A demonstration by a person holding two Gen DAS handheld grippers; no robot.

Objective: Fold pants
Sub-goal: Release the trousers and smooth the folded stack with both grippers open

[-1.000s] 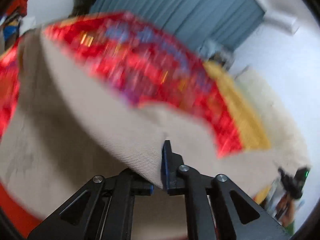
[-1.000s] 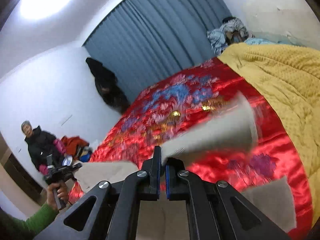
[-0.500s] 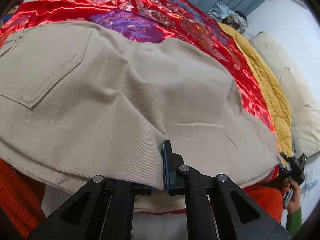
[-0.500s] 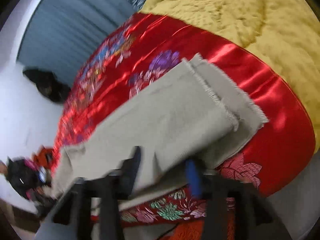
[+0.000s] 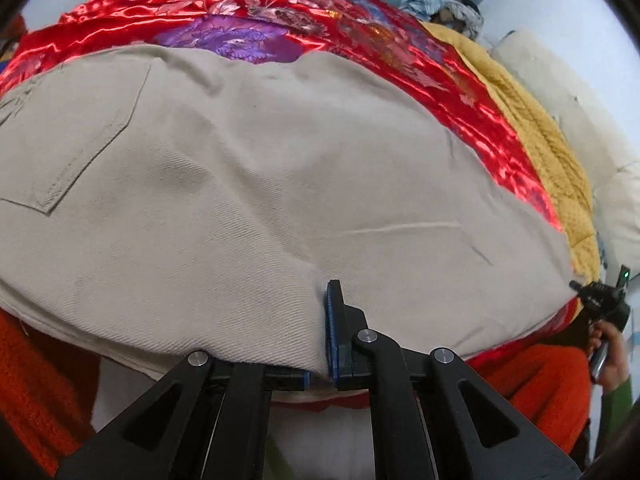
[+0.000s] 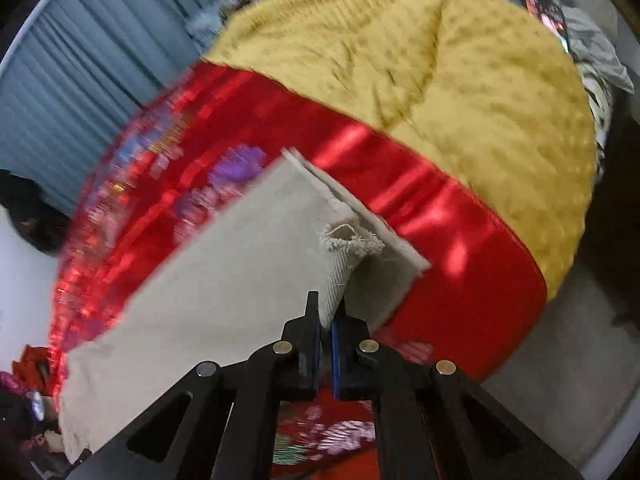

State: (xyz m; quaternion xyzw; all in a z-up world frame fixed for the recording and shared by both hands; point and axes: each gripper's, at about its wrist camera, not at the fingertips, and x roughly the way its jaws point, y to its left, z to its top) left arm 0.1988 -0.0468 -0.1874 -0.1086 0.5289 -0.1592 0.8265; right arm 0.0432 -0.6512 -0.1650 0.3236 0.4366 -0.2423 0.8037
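A bed with a red satin cover fills the room, a yellow blanket heaped at one end and blue curtains behind. The pants lie flat along the near edge of the bed, long axis running across it from side to side. The left gripper is pinched narrow on the edge of the seat, near the back pocket; the right gripper is pinched narrow on a frayed cuff, the other leg's hem lying just under it (both ends look gripped). The coming fold probably turns on this span: the cuff end lies far from the waist, so the right hand would carry its end along the pants' length toward the left.
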